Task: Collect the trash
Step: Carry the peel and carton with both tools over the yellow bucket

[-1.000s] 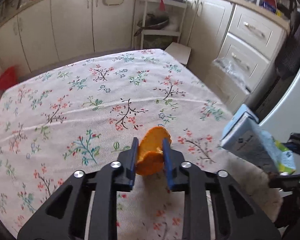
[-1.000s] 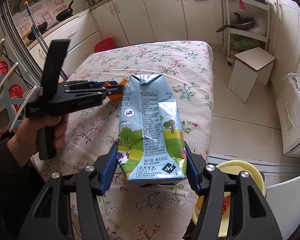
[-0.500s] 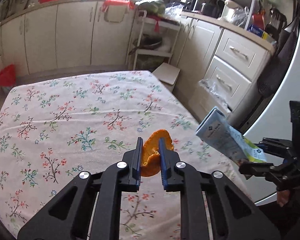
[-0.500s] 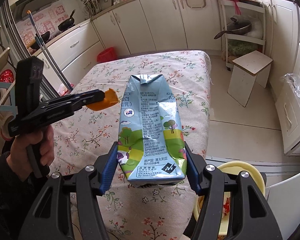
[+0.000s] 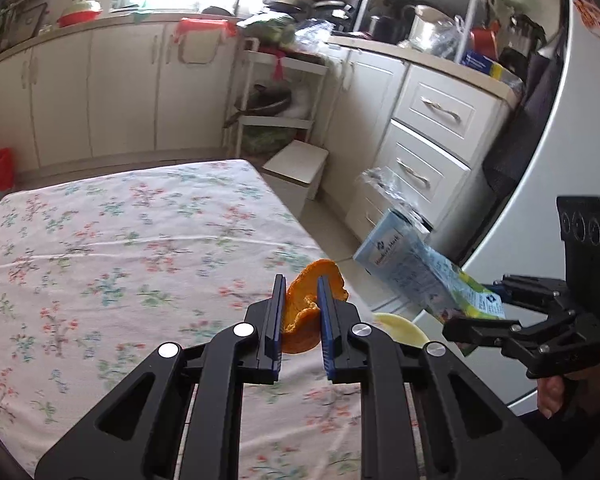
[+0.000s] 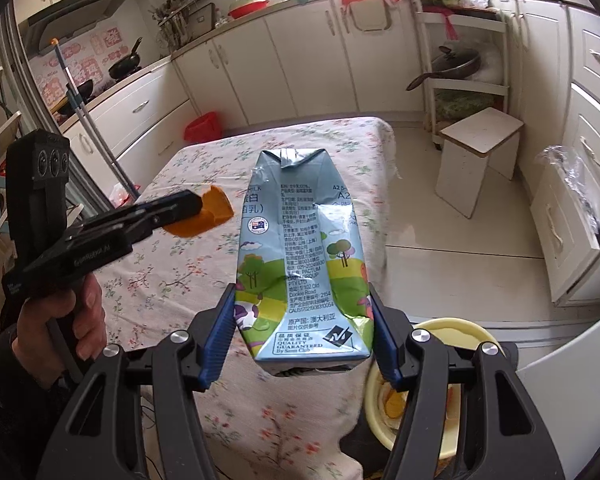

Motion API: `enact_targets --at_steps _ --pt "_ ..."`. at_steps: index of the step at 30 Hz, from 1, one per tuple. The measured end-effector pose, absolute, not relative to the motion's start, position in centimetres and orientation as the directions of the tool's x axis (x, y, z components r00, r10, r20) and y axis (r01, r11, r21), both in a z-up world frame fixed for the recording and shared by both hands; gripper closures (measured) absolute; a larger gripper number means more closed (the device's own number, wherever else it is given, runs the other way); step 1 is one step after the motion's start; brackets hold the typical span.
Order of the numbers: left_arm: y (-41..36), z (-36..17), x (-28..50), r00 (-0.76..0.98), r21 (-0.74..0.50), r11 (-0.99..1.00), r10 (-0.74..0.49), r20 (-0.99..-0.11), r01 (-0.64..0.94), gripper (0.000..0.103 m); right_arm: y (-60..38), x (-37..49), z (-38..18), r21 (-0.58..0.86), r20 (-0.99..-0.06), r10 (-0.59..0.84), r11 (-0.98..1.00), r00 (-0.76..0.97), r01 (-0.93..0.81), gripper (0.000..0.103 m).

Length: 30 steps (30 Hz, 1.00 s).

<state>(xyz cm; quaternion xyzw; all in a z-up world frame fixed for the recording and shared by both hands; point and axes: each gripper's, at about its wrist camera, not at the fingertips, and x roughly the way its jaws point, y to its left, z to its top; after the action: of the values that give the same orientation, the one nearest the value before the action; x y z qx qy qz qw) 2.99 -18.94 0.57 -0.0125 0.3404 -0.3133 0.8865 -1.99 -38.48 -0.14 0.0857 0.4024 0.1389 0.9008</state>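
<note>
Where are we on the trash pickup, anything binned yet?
Done: the floral tablecloth shows no trash left. In hand: the left hand-held gripper is clamped on the orange peel, the right hand-held gripper on the milk carton. Left: both need dropping into the yellow bin, which already holds scraps.

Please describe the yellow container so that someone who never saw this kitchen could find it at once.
Find the table with the floral tablecloth. Just off its near right corner, low down, sits the yellow bin, under the right gripper. It is round, pale yellow and open-topped, with orange scraps inside.
</note>
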Motion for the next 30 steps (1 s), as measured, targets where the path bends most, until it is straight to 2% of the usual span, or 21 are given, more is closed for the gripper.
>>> enact_targets --at_steps 15,30 --pt "-27.7 1.2 0.2 0.505 -0.247 0.738 -0.628 -0.592 0.628 0.089 -46.0 -4.2 -3.1 0.263 -0.76 0.211 0.965 0.615 -0.006 0.044" --pt "-32.7 2.2 -2.1 0.483 -0.206 0.716 -0.626 -0.612 0.667 0.089 -49.5 -4.0 -6.9 0.275 -0.822 0.186 0.957 0.538 0.091 0.044"
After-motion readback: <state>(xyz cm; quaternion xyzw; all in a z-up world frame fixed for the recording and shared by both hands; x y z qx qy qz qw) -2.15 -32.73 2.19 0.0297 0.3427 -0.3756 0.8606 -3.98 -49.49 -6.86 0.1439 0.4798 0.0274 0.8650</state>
